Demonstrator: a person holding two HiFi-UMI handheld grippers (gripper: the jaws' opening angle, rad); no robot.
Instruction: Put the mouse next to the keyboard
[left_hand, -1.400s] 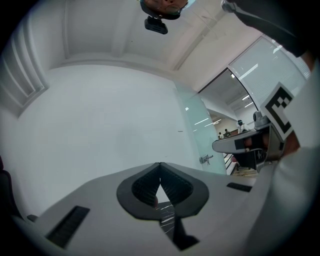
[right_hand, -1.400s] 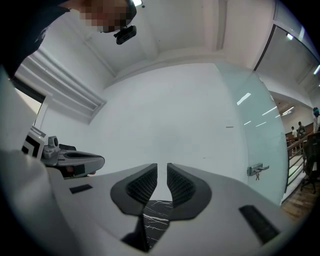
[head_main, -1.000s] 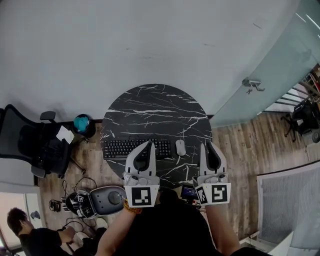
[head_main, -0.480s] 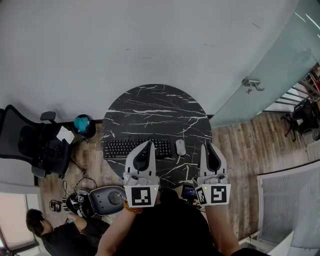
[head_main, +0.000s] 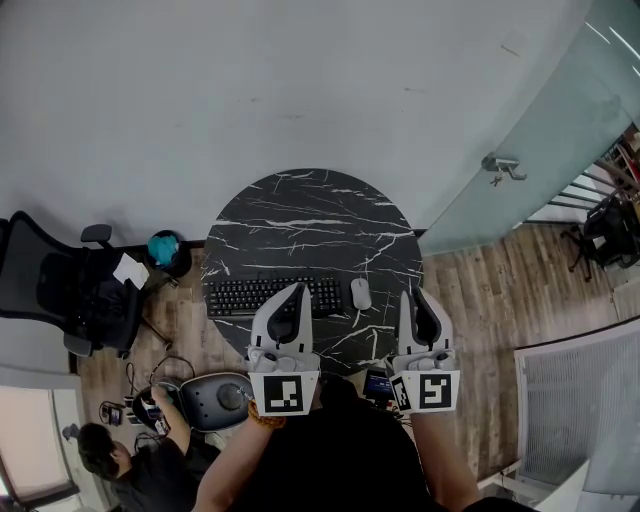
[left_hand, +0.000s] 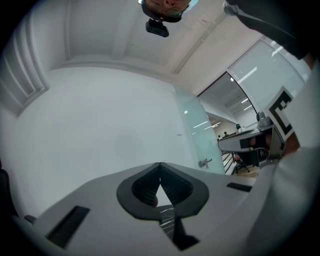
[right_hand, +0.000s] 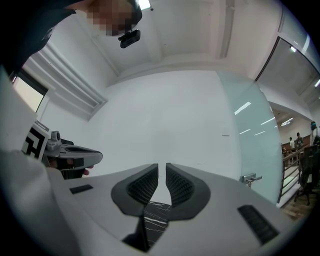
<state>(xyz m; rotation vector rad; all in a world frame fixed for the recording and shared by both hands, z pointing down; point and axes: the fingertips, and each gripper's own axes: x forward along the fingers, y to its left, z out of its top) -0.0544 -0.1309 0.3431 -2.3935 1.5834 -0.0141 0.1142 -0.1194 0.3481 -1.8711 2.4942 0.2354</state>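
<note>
**Mouse** (head_main: 361, 294): pale, lying on the black marble table (head_main: 312, 215), just beside the right end of the keyboard (head_main: 240, 297) with a narrow strip of tabletop between them. Only the head view shows it.

**Keyboard:** black, set across the near part of the table. Part of its right half is covered in the head view by the left gripper.

**Left gripper** (head_main: 299, 290): held by the person at the near edge of the table, with its tips over the keyboard in the head view. Its height above the keys cannot be told. The left gripper view shows the ribbed pads (left_hand: 172, 186) meeting at their tips, clamped together with nothing between them. A sliver of marble shows below them.

**Right gripper** (head_main: 413, 293): held to the right of the mouse and apart from it, over the table's near right edge. The right gripper view shows the pads (right_hand: 179, 185) drawn almost together with only a thin slit between them, and nothing in it. A wedge of marble shows under them.

**Cross-sightings:** each gripper view catches the other gripper at its edge and a white wall ahead. Neither takes in the keyboard.

**Surroundings:**
- A glass wall (head_main: 545, 140) with a metal door handle (head_main: 503, 166) stands to the right.
- A black office chair (head_main: 60, 290) stands on the wooden floor (head_main: 490, 300) to the left.
- A teal object (head_main: 164, 245) sits near the chair.
- A person (head_main: 115, 465) crouches on the floor at lower left.
</note>
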